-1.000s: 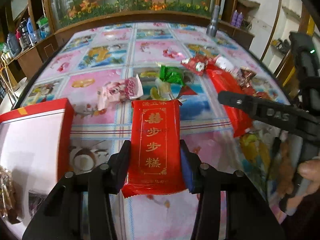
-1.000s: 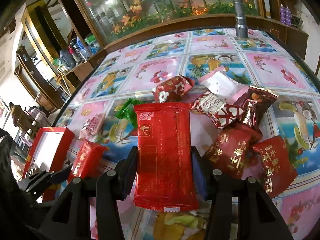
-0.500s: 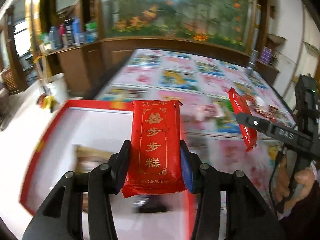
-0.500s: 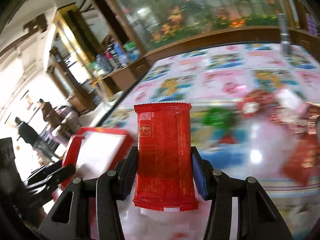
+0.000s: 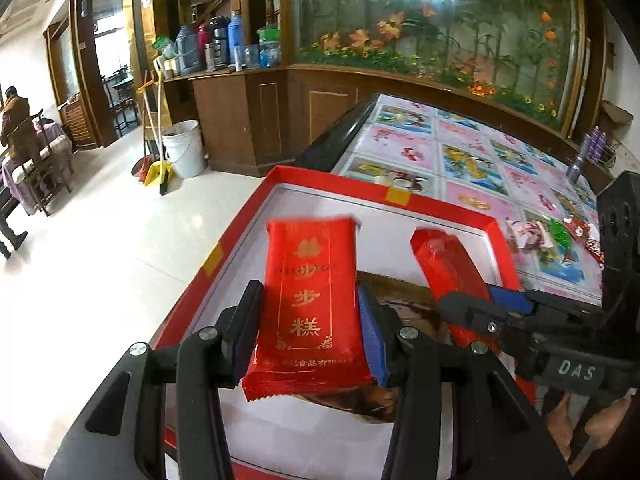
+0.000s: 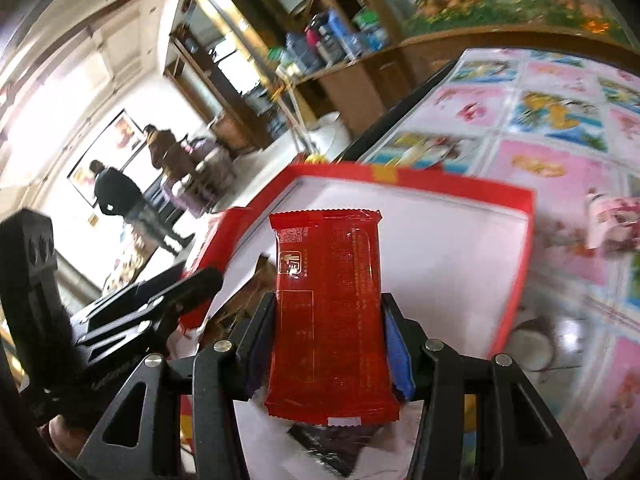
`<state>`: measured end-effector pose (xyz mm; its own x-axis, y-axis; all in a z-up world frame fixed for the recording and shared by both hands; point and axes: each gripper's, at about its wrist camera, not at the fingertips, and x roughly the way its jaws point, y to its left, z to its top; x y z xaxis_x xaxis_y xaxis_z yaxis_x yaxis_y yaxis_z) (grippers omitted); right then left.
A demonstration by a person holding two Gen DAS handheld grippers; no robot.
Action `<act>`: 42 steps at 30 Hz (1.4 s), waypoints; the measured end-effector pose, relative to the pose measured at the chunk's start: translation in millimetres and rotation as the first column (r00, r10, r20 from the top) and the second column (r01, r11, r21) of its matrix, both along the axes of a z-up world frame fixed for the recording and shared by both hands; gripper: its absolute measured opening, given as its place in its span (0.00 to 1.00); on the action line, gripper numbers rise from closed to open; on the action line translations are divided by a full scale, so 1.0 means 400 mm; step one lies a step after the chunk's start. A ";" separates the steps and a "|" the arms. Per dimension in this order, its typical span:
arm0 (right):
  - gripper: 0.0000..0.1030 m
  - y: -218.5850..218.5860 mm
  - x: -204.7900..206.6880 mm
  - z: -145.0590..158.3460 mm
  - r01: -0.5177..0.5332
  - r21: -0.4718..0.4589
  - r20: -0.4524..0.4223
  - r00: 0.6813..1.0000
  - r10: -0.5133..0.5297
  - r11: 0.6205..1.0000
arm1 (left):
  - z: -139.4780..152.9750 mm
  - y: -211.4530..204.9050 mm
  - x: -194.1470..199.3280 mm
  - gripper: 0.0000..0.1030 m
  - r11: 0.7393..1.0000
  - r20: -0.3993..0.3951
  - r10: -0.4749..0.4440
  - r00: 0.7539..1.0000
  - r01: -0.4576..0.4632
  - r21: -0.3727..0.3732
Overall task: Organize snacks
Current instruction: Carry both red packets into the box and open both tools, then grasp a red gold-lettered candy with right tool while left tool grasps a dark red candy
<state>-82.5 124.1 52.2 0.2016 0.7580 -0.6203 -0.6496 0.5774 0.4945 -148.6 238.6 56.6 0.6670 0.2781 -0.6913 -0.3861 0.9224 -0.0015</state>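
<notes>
Left claw (image 5: 310,316) around red snack (image 5: 310,300)

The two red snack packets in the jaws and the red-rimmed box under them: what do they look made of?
Red snack packet with gold characters: glossy plastic film, judging by its sheen and serrated sealed end. Plain red snack packet: the same crinkly film, with zigzag-cut ends. Red-rimmed white box: probably cardboard with a matte white lining; its thin, straight folded walls suggest that.

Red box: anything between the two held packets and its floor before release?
Nothing visible blocks it. The left gripper and right gripper each clamp a red packet over the open red box. Brown wrapped snacks already lie on the floor beneath, so the packets would likely land on them.
</notes>
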 end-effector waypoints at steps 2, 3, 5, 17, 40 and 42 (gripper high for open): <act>0.52 0.000 -0.002 0.000 0.007 -0.017 0.015 1.000 -0.007 1.000 | -0.003 0.003 0.002 0.43 1.000 -0.005 0.017 1.000 -0.017 0.016; 0.52 -0.003 0.001 -0.001 0.012 -0.016 0.012 1.000 -0.011 1.000 | 0.000 0.004 -0.004 0.43 1.000 -0.003 0.021 1.000 -0.021 0.021; 0.52 -0.014 0.008 -0.001 0.028 -0.010 0.004 1.000 -0.028 1.000 | 0.003 0.004 -0.007 0.44 0.999 -0.002 0.031 1.000 -0.031 0.038; 0.55 -0.132 0.039 0.048 0.190 0.012 0.119 0.974 -0.190 0.982 | 0.017 -0.085 0.013 0.71 0.997 -0.027 -0.013 1.000 0.015 0.071; 0.61 -1.041 0.155 0.024 0.683 -0.067 0.093 0.730 -0.677 0.727 | 0.041 -0.645 0.202 0.73 0.837 -0.139 -0.526 0.839 0.540 0.091; 0.61 -1.049 0.154 0.007 0.675 -0.107 0.089 0.738 -0.669 0.730 | 0.033 -0.694 0.226 0.72 0.822 -0.156 -0.549 0.821 0.565 0.078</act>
